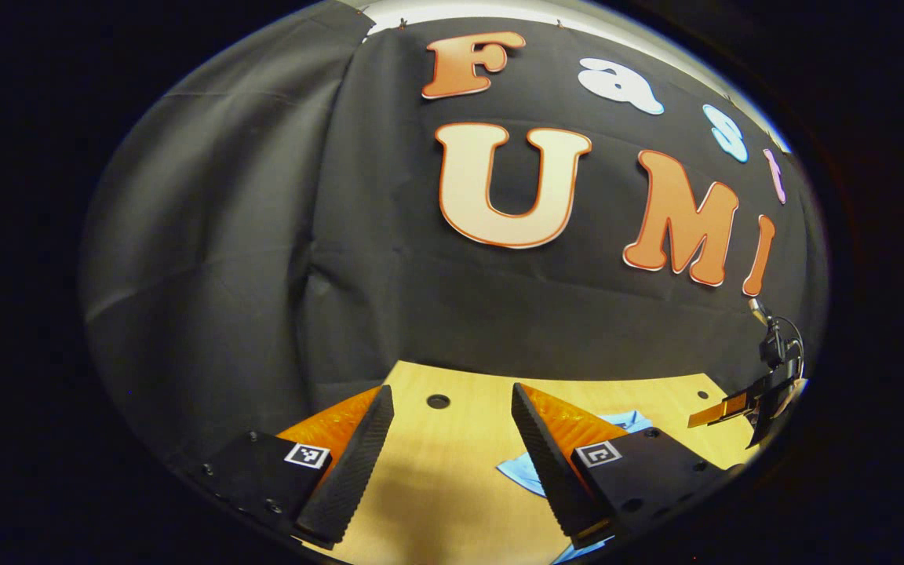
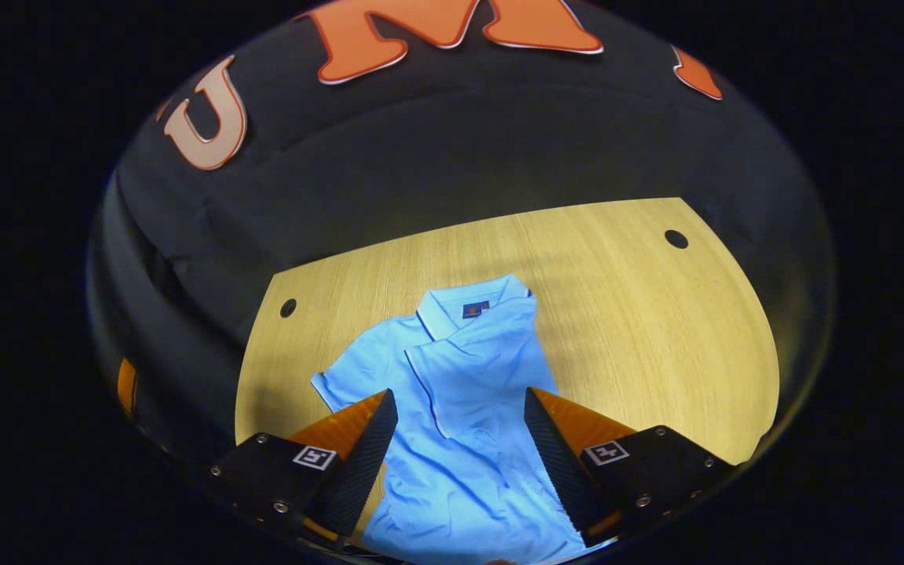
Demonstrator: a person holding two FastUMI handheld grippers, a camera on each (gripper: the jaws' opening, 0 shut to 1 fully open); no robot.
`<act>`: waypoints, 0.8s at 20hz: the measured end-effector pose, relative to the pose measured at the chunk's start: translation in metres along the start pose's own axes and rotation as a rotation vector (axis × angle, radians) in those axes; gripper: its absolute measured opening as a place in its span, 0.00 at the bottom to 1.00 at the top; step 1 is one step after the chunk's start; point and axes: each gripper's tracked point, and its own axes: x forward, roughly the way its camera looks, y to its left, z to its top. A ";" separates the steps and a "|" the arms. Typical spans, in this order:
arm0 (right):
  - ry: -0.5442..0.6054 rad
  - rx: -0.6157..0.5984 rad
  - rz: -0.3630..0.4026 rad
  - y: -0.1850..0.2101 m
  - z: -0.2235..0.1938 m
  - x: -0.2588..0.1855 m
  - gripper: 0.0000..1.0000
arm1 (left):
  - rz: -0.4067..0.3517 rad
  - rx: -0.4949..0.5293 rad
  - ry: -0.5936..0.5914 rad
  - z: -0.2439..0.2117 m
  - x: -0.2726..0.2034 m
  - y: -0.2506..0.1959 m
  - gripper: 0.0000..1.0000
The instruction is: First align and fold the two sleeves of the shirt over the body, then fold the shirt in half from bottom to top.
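Note:
A light blue polo shirt [image 2: 460,369] lies flat on the wooden table [image 2: 640,329], collar toward the wall. One sleeve side is folded over the body; the other sleeve [image 2: 338,384] sticks out to the left. My right gripper [image 2: 459,394] hovers open above the shirt's middle, with nothing between its fingers. My left gripper [image 1: 450,392] is open over bare table, left of a corner of the shirt [image 1: 526,471] that shows beside its right finger. The right gripper [image 1: 734,406] appears far off at the right edge of the left gripper view.
The black cloth wall [image 2: 452,157] rises just behind the table's far edge. Small round holes [image 2: 676,238] mark the tabletop near its back corners. Bare wood [image 2: 656,377] lies to the right of the shirt.

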 end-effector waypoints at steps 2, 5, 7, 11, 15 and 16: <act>-0.040 0.031 0.009 -0.017 0.008 -0.015 0.98 | -0.021 -0.012 0.053 -0.015 0.017 -0.023 0.98; -0.074 0.069 -0.002 -0.048 0.013 -0.035 0.98 | -0.035 -0.079 0.195 -0.053 0.044 -0.054 0.98; -0.096 0.096 0.007 -0.065 0.014 -0.049 0.98 | -0.052 -0.147 0.309 -0.084 0.062 -0.077 0.98; -0.100 0.127 0.000 -0.108 0.008 -0.061 0.98 | -0.071 -0.234 0.538 -0.152 0.097 -0.109 1.00; -0.086 0.182 -0.011 -0.152 -0.006 -0.066 0.98 | 0.045 -0.272 0.763 -0.218 0.117 -0.109 1.00; -0.080 0.195 -0.014 -0.163 -0.011 -0.068 0.99 | 0.069 -0.279 0.805 -0.231 0.119 -0.109 1.00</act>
